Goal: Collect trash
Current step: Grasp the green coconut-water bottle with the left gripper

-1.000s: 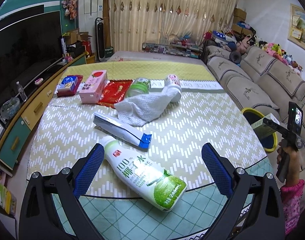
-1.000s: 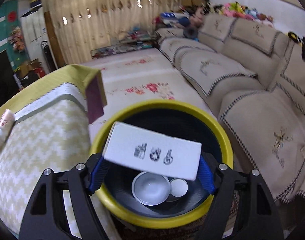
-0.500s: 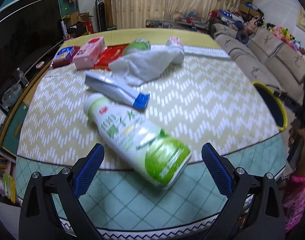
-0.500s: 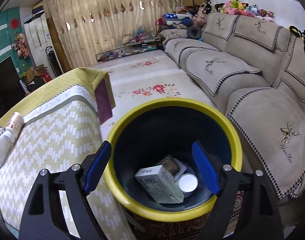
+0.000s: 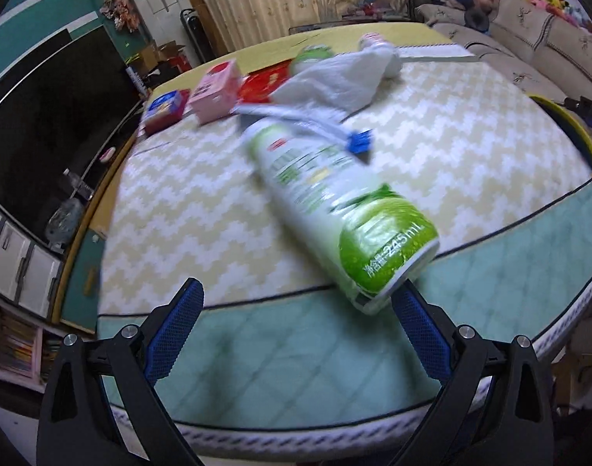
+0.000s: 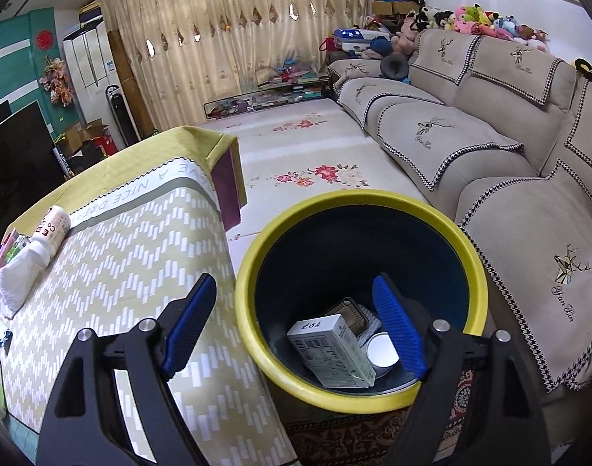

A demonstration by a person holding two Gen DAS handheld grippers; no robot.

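A white and green drink bottle (image 5: 335, 202) lies on its side on the table (image 5: 470, 147), its base toward me. My left gripper (image 5: 296, 322) is open, low at the table's near edge, with the bottle's base just beyond its right finger. A silver pouch with a blue end (image 5: 307, 122) and a white cloth (image 5: 335, 81) lie behind the bottle. My right gripper (image 6: 292, 322) is open and empty above the rim of the yellow bin (image 6: 257, 272). A white carton (image 6: 331, 349) lies inside the bin with a tray and a cup.
A pink box (image 5: 214, 89), a red packet (image 5: 263, 81), a small blue and red box (image 5: 164, 108), a green jar and a can (image 6: 51, 227) sit at the table's far side. A sofa (image 6: 490, 147) stands right of the bin. A TV cabinet is on the left.
My right gripper opened and the white carton dropped into the bin; the gripper then drew back. My left gripper moved down and closer to the bottle.
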